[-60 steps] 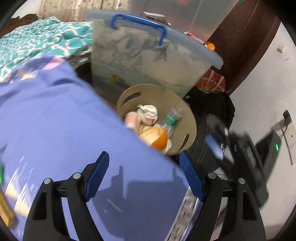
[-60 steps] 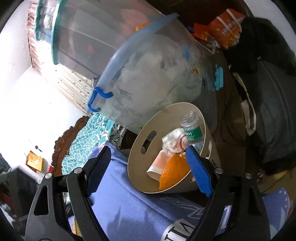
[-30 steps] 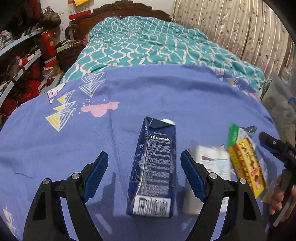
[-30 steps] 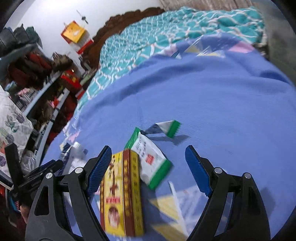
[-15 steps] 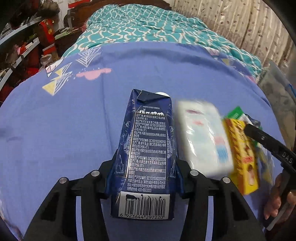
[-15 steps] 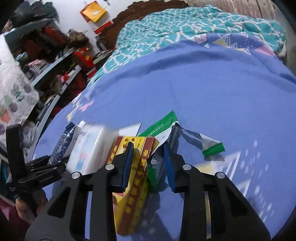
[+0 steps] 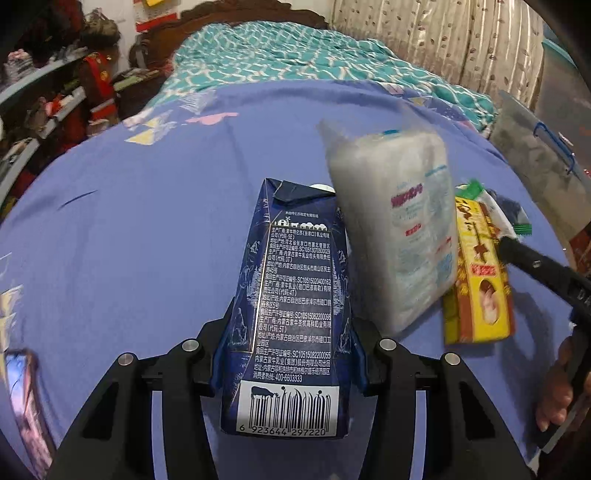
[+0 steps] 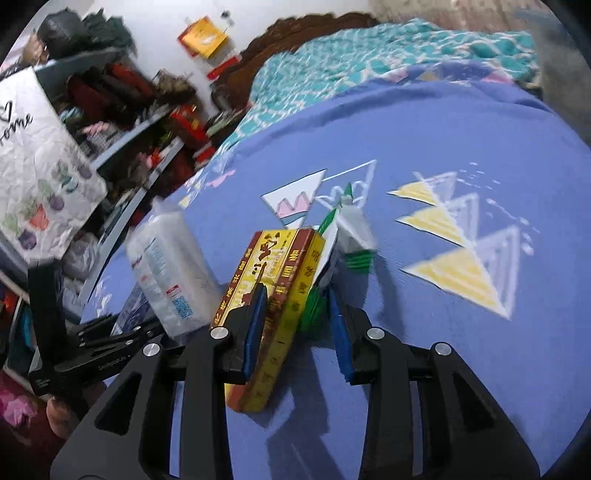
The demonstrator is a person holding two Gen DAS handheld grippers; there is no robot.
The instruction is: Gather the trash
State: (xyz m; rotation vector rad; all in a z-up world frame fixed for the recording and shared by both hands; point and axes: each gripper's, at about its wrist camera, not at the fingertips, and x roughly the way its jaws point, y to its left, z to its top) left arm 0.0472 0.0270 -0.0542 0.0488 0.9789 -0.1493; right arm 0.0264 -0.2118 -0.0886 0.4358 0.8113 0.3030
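Observation:
My left gripper (image 7: pixel 288 360) is shut on a dark blue milk carton (image 7: pixel 291 295), held above the blue bedsheet (image 7: pixel 147 221). A white tissue pack (image 7: pixel 399 225) leans against the carton's right side, blurred. My right gripper (image 8: pixel 295 317) is shut on a yellow and red box (image 8: pixel 273 280) together with a green and white wrapper (image 8: pixel 343 236). The box (image 7: pixel 480 273) and the wrapper (image 7: pixel 495 206) also show in the left wrist view. The tissue pack (image 8: pixel 166 266) and the left gripper (image 8: pixel 96 343) show at the left of the right wrist view.
A teal patterned blanket (image 7: pixel 295 55) and a wooden headboard (image 7: pixel 229 18) lie at the far end of the bed. Cluttered shelves (image 8: pixel 122 122) stand left of the bed. A clear storage bin (image 7: pixel 535 155) stands at the right.
Both grippers swung from the trash basket to the bed and closed: left on the milk carton, right on the yellow box and wrapper. Both are now lifted, and the tissue pack has tipped up.

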